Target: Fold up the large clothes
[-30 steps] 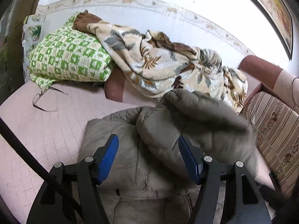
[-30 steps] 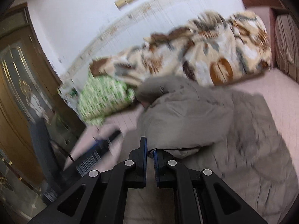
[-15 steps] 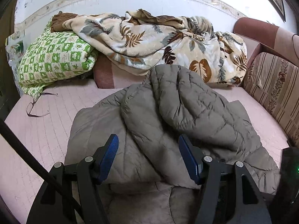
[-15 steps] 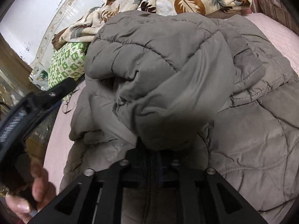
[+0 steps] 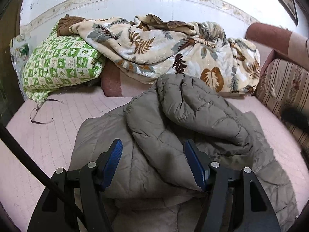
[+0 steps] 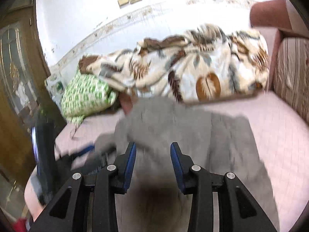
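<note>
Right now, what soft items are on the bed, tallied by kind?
Quilted grey-brown jacket: 1
Leaf-print blanket: 1
Green-and-white checked quilt: 1
Total: 3

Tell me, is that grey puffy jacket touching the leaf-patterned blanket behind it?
Cannot tell. In the left wrist view the jacket overlaps the blanket's lower edge, but whether they meet or a gap lies behind is hidden; the right wrist view is blurred.
</note>
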Action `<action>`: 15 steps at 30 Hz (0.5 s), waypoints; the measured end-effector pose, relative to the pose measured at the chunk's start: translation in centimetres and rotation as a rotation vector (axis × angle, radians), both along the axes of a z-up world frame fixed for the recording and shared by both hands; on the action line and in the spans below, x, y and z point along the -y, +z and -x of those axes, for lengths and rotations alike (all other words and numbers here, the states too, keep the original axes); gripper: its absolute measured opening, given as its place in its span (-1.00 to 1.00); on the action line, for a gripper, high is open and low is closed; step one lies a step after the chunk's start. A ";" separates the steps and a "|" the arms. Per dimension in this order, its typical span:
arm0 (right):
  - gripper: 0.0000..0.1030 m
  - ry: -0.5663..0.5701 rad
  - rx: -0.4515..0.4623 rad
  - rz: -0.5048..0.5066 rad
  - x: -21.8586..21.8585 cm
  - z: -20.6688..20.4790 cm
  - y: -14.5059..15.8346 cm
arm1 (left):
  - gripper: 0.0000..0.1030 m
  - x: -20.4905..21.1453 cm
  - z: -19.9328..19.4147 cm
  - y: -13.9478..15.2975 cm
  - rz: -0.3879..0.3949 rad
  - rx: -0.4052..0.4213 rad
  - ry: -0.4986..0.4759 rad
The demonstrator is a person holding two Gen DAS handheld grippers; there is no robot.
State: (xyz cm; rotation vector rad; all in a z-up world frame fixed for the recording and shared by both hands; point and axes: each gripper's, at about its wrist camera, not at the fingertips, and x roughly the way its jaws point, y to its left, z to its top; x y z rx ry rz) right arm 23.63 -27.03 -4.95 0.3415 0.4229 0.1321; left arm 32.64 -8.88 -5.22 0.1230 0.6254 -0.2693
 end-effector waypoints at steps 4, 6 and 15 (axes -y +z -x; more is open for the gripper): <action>-0.22 0.005 -0.022 0.023 -0.9 -5.8 -0.2 | 0.28 -0.2 -0.7 -0.6 -0.017 -0.021 0.020; -0.22 0.031 -0.099 0.053 -1.7 -8.7 -2.2 | 0.28 -0.5 -1.1 -0.9 -0.014 -0.038 0.037; -0.22 0.093 -0.310 0.068 -2.6 -13.3 -9.6 | 0.28 -1.7 -2.3 -1.8 -0.005 -0.082 0.074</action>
